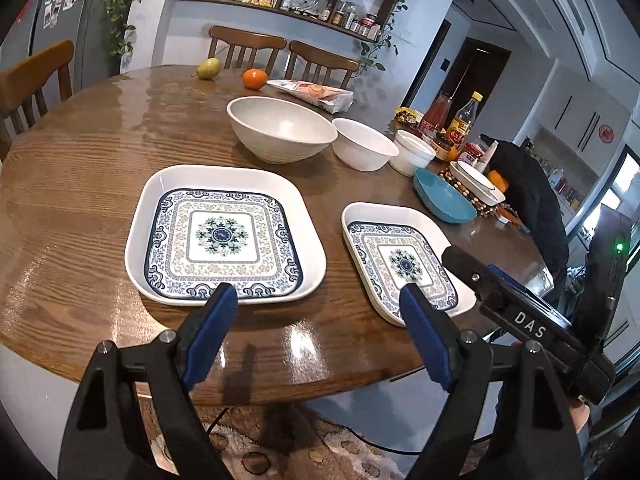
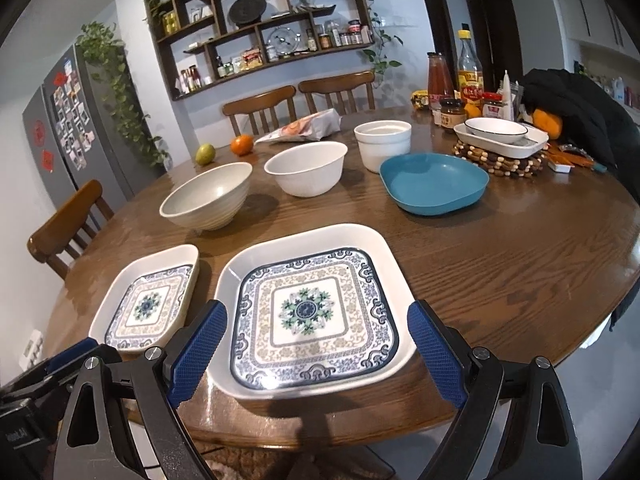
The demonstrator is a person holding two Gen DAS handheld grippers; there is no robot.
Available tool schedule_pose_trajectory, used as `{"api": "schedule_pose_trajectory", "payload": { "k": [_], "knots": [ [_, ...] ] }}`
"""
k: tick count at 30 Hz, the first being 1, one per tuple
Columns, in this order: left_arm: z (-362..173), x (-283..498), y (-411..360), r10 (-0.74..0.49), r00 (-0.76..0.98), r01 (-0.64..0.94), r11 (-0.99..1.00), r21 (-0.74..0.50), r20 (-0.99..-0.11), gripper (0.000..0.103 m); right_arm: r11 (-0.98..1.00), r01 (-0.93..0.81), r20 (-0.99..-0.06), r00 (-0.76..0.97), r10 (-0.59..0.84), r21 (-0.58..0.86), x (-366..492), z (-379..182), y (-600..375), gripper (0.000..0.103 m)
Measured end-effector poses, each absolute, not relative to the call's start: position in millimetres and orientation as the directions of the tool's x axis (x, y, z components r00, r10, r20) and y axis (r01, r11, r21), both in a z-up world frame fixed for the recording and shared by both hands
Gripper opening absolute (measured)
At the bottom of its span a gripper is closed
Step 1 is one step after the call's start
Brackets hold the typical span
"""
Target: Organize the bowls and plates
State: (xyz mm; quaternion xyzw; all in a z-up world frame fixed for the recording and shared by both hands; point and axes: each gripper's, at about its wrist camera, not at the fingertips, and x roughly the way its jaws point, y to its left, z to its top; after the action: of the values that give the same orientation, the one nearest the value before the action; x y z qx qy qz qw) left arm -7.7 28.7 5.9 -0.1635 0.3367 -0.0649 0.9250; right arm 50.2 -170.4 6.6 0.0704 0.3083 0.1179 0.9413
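both tongs, left gripper (image 1: 318,322) and right gripper (image 2: 318,346), hang spread and empty; the right-side patterned plate (image 2: 308,312) lies just ahead of the right one.

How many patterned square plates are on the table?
2. Both lie at the near edge: the large plate before the right tool, the small plate to its left. None seems hidden.

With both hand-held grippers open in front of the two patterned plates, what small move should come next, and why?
Probably ease the right hand-held gripper forward so its open jaws straddle the near rim of the patterned plate in front of it. Nothing is held yet, the left hand-held gripper also hangs open, and both plates lie flat and apart, so stacking seems to need one gripped first.
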Motion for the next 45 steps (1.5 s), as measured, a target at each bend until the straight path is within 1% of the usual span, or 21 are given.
{"api": "schedule_pose_trajectory", "payload": {
  "k": [7,12,15,18,20,22,25,32,35,37,38,40,42,44,45],
  "knots": [
    [10.5,-2.8,42.0,-0.224,0.787,-0.005,0.929,-0.369,-0.575,0.081,0.950,-0.194,-0.557,0.774,0.301,0.244,61.5,7.2,-168.0,0.092],
    [12.9,-2.7,53.7,-0.210,0.797,-0.025,0.926,-0.378,-0.567,0.079,0.958,-0.196,-0.558,0.780,0.283,0.211,64.9,5.3,-160.0,0.092],
    [14.6,-3.3,64.0,-0.205,0.805,-0.037,0.920,-0.391,-0.557,0.077,0.952,-0.216,-0.555,0.775,0.302,0.218,67.9,7.1,-154.6,0.092],
    [15.3,-4.8,74.5,-0.194,0.811,-0.050,0.916,-0.397,-0.551,0.075,0.950,-0.226,-0.546,0.779,0.309,0.215,69.4,9.0,-149.5,0.092],
    [14.6,-5.8,83.0,-0.181,0.814,-0.068,0.914,-0.400,-0.552,0.071,0.949,-0.234,-0.544,0.778,0.314,0.213,71.7,9.3,-144.3,0.092],
    [13.6,-7.1,90.2,-0.168,0.814,-0.085,0.912,-0.400,-0.556,0.062,0.943,-0.245,-0.542,0.773,0.330,0.224,74.5,9.0,-140.9,0.092],
    [12.8,-9.8,103.1,-0.143,0.818,-0.117,0.908,-0.403,-0.558,0.061,0.927,-0.278,-0.538,0.756,0.373,0.253,78.8,9.7,-132.6,0.092],
    [13.1,-12.0,122.5,-0.120,0.823,-0.147,0.899,-0.412,-0.555,0.059,0.906,-0.346,-0.514,0.745,0.424,0.244,83.8,16.7,-104.9,0.091],
    [11.6,-11.6,128.9,-0.118,0.822,-0.155,0.895,-0.418,-0.558,0.059,0.893,-0.377,-0.503,0.737,0.451,0.248,85.9,20.1,-92.5,0.087],
    [10.3,-11.1,133.4,-0.117,0.819,-0.161,0.893,-0.420,-0.561,0.056,0.881,-0.402,-0.502,0.724,0.472,0.250,87.8,21.0,-82.0,0.083],
    [9.4,-10.3,134.9,-0.116,0.818,-0.164,0.891,-0.423,-0.563,0.056,0.876,-0.412,-0.507,0.715,0.482,0.251,89.1,20.9,-77.6,0.078],
    [6.8,-8.9,139.1,-0.114,0.813,-0.176,0.887,-0.428,-0.570,0.054,0.861,-0.438,-0.509,0.695,0.507,0.259,92.3,20.0,-67.9,0.071],
    [4.6,-7.4,141.1,-0.113,0.811,-0.179,0.886,-0.427,-0.575,0.053,0.855,-0.450,-0.517,0.683,0.516,0.259,95.3,18.4,-59.6,0.057],
    [2.0,-5.8,143.2,-0.113,0.805,-0.185,0.885,-0.427,-0.583,0.053,0.858,-0.457,-0.530,0.680,0.507,0.235,97.8,15.2,-49.3,0.049],
    [1.0,-4.7,144.1,-0.113,0.803,-0.187,0.884,-0.429,-0.585,0.053,0.858,-0.464,-0.544,0.672,0.503,0.221,99.8,12.4,-42.9,0.046]
  ]
}}
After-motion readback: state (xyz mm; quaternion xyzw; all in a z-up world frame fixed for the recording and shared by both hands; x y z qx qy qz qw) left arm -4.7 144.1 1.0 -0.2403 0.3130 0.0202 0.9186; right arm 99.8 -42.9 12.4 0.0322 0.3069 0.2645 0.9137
